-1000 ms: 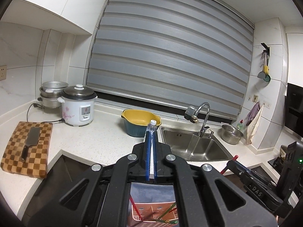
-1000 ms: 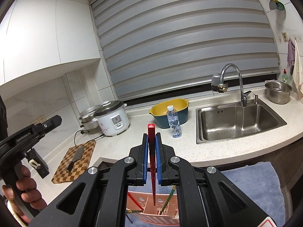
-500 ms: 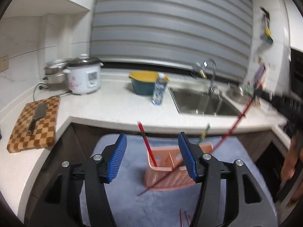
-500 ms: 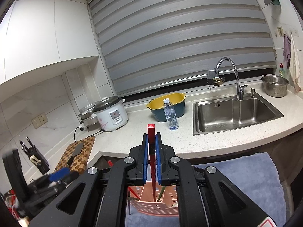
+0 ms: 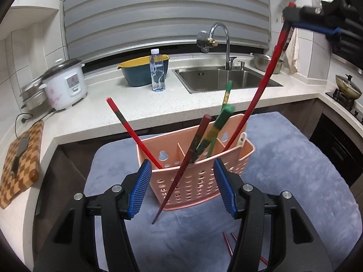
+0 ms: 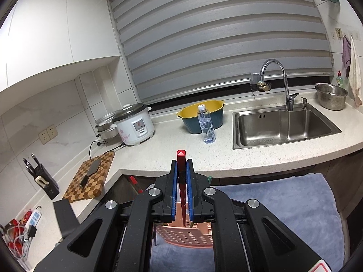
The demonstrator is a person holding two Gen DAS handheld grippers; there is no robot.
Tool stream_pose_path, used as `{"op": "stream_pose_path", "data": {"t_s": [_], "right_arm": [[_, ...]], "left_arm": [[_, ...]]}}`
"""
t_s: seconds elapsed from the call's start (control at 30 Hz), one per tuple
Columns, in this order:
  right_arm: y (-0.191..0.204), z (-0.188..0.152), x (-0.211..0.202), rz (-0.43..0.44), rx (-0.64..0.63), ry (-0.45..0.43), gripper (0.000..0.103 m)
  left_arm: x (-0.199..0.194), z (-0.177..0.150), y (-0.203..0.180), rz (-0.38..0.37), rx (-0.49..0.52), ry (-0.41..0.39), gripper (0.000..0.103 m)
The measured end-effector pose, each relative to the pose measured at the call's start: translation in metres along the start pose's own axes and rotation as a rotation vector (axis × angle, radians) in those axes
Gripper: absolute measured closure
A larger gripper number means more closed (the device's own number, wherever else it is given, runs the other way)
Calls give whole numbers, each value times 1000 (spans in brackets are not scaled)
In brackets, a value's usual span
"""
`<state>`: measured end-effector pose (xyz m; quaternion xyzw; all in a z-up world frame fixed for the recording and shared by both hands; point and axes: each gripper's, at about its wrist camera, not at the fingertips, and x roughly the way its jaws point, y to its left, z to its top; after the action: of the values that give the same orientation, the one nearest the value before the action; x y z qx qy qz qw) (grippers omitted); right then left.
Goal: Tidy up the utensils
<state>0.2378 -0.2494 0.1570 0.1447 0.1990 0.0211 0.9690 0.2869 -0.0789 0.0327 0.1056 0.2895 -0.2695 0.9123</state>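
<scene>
Left gripper point(image 5: 182, 185): jaws apart, empty, pads either side of the pink basket's near wall without touching it.
Right gripper point(image 6: 181, 189): clamped on a red chopstick point(image 6: 181, 158) near its top end, shaft slanting down into the pink basket point(image 5: 195, 176).
Basket: upright on the blue mat point(image 5: 306, 181), dividers inside, several chopsticks leaning in it.
Stray chopstick point(image 5: 179, 170): dark red, running down outside the front wall, tip on the mat; possibly propped on the rim, hard to judge through the fisheye.
Loose pieces: two red chopsticks point(image 5: 228, 242) flat on the mat near the left gripper's right finger.
Risk, tipping: light basket, long sticks leaning; sideways pull from the held chopstick or a nudge from the left pads likely to topple it.
Risk, release: let go while steeply slanted, likely to pivot out over the rim.
Risk, stray: likely to slide off and roll if the basket shifts.
</scene>
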Motion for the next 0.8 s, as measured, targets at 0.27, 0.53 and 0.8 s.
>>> {"op": "stream_pose_path", "data": {"t_s": [0.27,0.53,0.8], "right_arm": [[-3,0,11,8,9,10,96],[-4,-1,17,1,7,17,96],[-1,-2,16,3,6,17,96]], "left_arm": [[22,0,-1,-37,62,12,71],[20,-3,3,-76,74,-1,85],[8,-4,11,-79,71,-3,91]]}}
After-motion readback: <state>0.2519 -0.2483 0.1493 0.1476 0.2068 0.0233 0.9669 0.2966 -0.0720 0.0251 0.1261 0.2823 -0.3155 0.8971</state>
